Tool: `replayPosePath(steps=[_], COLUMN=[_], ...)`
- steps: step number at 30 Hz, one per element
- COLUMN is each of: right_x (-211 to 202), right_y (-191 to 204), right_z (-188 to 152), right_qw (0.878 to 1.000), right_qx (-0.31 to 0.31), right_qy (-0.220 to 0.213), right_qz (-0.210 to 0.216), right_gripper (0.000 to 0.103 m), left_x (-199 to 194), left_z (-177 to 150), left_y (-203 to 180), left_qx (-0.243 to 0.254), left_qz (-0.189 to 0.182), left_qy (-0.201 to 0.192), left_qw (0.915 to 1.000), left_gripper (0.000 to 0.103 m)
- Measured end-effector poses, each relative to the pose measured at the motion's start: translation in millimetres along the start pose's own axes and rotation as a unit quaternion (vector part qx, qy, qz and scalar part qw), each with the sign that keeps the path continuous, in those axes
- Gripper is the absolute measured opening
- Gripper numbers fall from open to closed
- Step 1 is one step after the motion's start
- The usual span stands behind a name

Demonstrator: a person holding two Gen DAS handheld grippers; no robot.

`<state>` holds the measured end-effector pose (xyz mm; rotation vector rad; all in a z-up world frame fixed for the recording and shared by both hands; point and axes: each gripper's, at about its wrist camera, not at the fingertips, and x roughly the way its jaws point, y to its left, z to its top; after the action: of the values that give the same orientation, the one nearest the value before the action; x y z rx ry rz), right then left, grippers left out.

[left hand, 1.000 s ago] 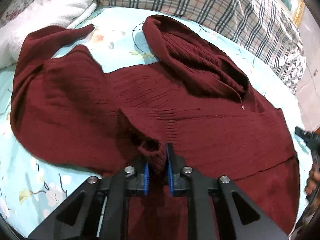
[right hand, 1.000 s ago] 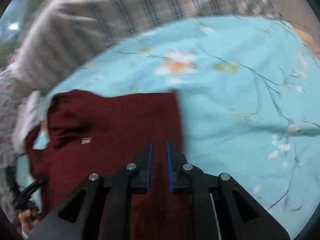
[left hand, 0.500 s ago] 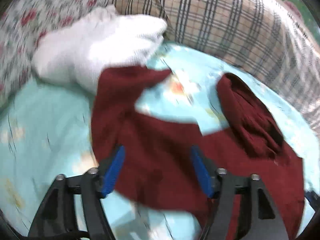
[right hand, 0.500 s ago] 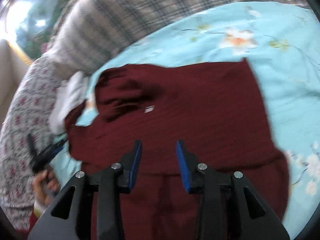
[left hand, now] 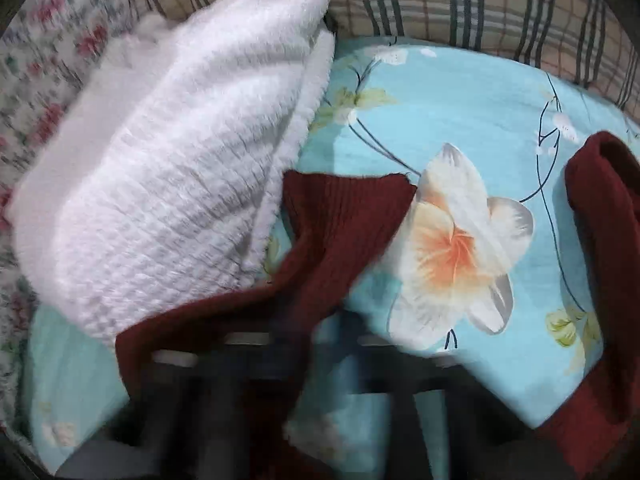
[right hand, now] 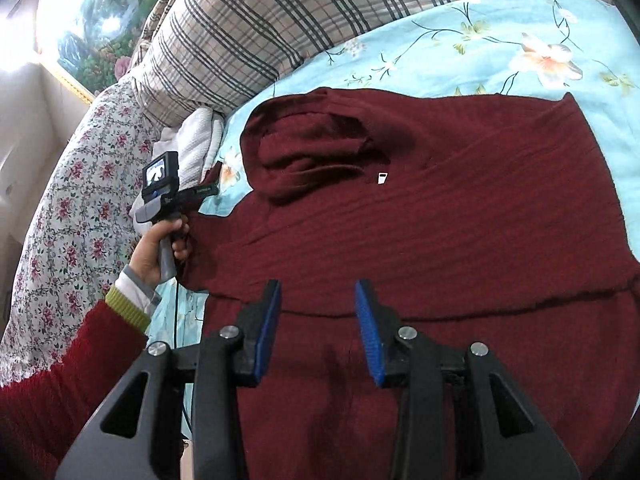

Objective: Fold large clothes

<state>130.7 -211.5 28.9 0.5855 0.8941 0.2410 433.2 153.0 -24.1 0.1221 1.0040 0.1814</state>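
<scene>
Right wrist view: right gripper (right hand: 318,330) has its blue pads spread apart, nothing between them, hovering over the lower body of the dark red sweater (right hand: 440,216). Sweater lies spread on the blue floral bedsheet (right hand: 460,44), collar bunched up ahead and left of the gripper, small white tag (right hand: 382,178) just right of the collar. Plaid pillow (right hand: 248,36) beyond the sweater, floral quilt (right hand: 72,208) far left. Left gripper (right hand: 212,190) seen from here, held in the left hand (right hand: 160,246), tips at the sweater's sleeve end near a white knit (right hand: 198,140).

Left wrist view: heavy motion blur, left gripper's fingers smeared at frame bottom, so cannot tell whether they are apart or clamped. Sleeve (left hand: 340,220) runs from the fingers forward, cuff touching the folded white knit ahead-left. Big flower print (left hand: 456,252) on the sheet just right of the cuff.
</scene>
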Motion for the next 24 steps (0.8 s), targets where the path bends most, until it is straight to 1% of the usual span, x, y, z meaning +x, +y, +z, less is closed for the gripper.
replayPosePath(steps=[2,5,7,8,9,10,12,13,15,17,18,21,24], right_x=[3,5,6,6,5,3,-2,-5,-12,-21,-25,-37,-46], right_y=[0,2,5,6,7,7,6,5,1,-6,-9,-24,-42], right_z=[-1,-4,-6,-8,-9,-11,-13,-14,-15,-16,-16,-18,-20], right_qw=[1.0,1.0,1.0,1.0,1.0,1.0,1.0,1.0,1.0,0.999,0.999,0.998,0.996], right_qx=[0.001,0.004,0.003,0.003,0.002,0.002,0.005,0.008,0.014,0.021,0.025,0.045,0.068], right_qy=[0.001,0.001,0.001,0.001,0.0,-0.001,-0.008,-0.011,-0.019,-0.027,-0.032,-0.049,-0.062], right_qz=[-0.001,0.005,0.007,0.011,0.014,0.016,0.017,0.017,0.013,0.009,0.006,-0.005,-0.018], right_gripper=[0.039,0.039,0.039,0.039,0.039,0.039,0.039,0.039,0.039,0.039,0.039,0.039,0.039], left_x=[-12,-42,-70,-83,-103,-117,-153,-164,-189,-205,-212,-220,-222], left_z=[-4,-15,-24,-29,-37,-41,-60,-65,-82,-97,-107,-128,-152], left_y=[13,27,32,31,27,22,3,-5,-33,-58,-79,-136,-196], left_qx=[-0.023,-0.057,-0.075,-0.079,-0.08,-0.077,-0.068,-0.063,-0.053,-0.04,-0.028,0.011,0.054], left_qz=[-0.033,-0.091,-0.137,-0.154,-0.179,-0.191,-0.226,-0.24,-0.281,-0.304,-0.321,-0.354,-0.377], left_qy=[-0.023,-0.054,-0.079,-0.087,-0.101,-0.109,-0.13,-0.134,-0.143,-0.142,-0.141,-0.127,-0.108], left_qw=[0.9989,0.9928,0.9846,0.9809,0.9755,0.9725,0.9629,0.9593,0.9476,0.9411,0.936,0.9264,0.9184], left_gripper=[0.006,0.006,0.006,0.006,0.006,0.006,0.006,0.006,0.006,0.006,0.006,0.006,0.006])
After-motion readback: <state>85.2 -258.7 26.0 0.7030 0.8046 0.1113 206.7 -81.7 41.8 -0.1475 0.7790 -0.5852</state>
